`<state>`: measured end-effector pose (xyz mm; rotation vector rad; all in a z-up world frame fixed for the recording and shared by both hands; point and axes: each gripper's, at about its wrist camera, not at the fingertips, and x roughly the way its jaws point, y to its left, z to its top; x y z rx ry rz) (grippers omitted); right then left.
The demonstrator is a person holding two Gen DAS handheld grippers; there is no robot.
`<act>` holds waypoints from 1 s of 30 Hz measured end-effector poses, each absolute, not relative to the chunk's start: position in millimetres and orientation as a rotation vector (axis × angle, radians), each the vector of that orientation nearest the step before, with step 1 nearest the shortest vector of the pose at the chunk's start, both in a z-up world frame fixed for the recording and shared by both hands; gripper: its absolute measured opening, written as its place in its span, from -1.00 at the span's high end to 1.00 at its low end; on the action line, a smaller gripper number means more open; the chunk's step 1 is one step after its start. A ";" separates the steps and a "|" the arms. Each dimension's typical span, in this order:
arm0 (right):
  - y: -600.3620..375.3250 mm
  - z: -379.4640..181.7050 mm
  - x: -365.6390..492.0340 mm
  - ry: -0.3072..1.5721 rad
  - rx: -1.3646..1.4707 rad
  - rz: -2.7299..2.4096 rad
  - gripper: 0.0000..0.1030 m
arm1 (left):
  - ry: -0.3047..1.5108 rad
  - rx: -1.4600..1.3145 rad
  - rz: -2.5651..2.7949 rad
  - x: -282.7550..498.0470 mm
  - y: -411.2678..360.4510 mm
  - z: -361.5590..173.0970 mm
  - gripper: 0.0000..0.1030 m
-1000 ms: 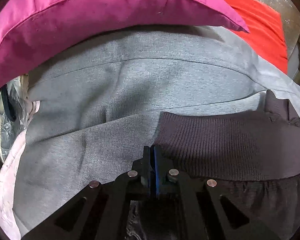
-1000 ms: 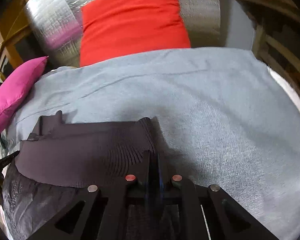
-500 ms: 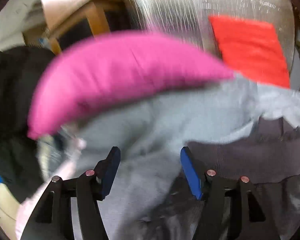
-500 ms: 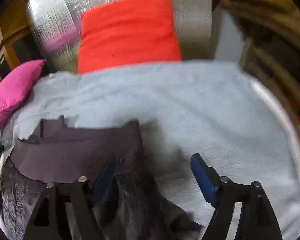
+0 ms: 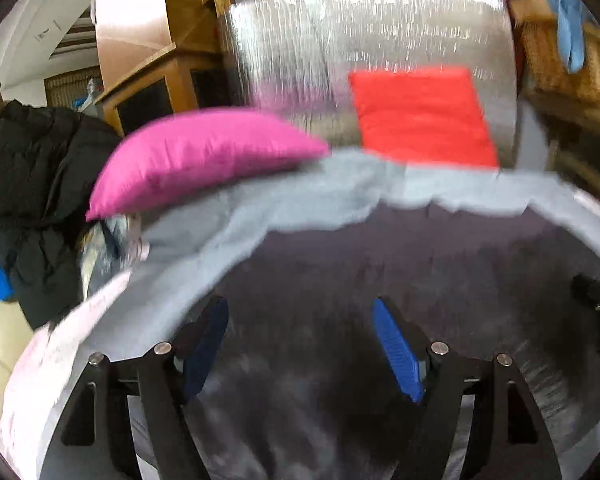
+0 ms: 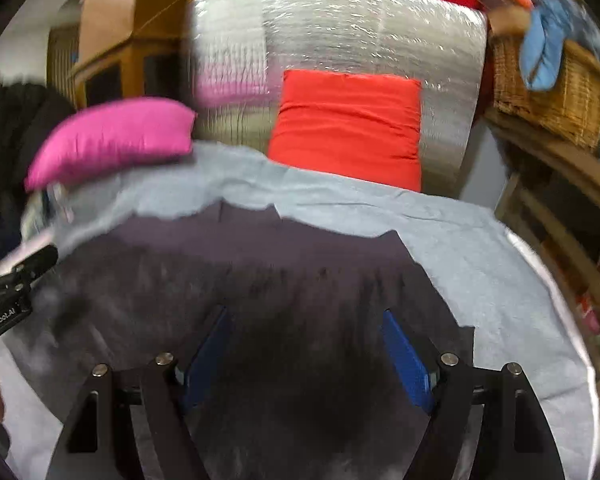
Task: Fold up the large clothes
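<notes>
Both grippers have let go of the dark garment's ribbed hem and drawn back and up since a second ago, so far more of the room now shows. From the left wrist, the left gripper (image 5: 300,344) has its jaws spread, having just been opening, nothing pinched between them; the dark garment (image 5: 400,256) lies spread on the grey blanket (image 5: 300,192), below the pink pillow (image 5: 204,152). From the right wrist, the right gripper (image 6: 308,352) likewise stands wide and empty over the same garment (image 6: 260,272), with the red cushion (image 6: 348,128) behind. One fold looks just laid down; next, I'd guess, comes picking fresh edges or corners for another fold.
</notes>
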<state>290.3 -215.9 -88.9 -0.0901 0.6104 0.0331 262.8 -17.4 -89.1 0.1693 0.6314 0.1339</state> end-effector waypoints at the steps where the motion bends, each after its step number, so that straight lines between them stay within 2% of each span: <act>1: -213.0 -97.7 292.2 0.623 -0.104 0.017 -0.56 | 0.691 0.180 0.146 271.8 -17.0 -104.4 -0.47; 5: -231.3 -140.6 308.7 0.731 -0.107 -0.061 -0.56 | 0.764 0.114 0.166 285.2 1.1 -134.5 -0.55; 8: -245.9 -149.2 313.0 0.738 -0.070 -0.083 -0.70 | 0.762 0.149 0.171 286.8 -1.2 -139.4 -0.57; 14: -250.1 -159.2 319.4 0.749 -0.066 -0.106 -0.81 | 0.784 0.123 0.162 287.8 4.1 -149.8 -0.61; 20: -261.6 -141.4 319.6 0.816 0.010 -0.101 -0.85 | 0.832 0.040 0.156 277.1 16.1 -117.2 -0.61; 23: -266.1 -98.7 284.7 0.672 0.062 -0.097 -0.87 | 0.677 -0.011 0.176 236.7 29.0 -80.3 -0.61; 26: -260.3 -68.8 243.3 0.554 0.087 -0.056 -0.87 | 0.595 -0.029 0.170 203.4 32.8 -67.2 -0.62; 30: -238.8 -74.6 214.8 0.525 0.096 -0.011 -0.88 | 0.576 0.020 0.193 179.3 24.1 -82.6 -0.62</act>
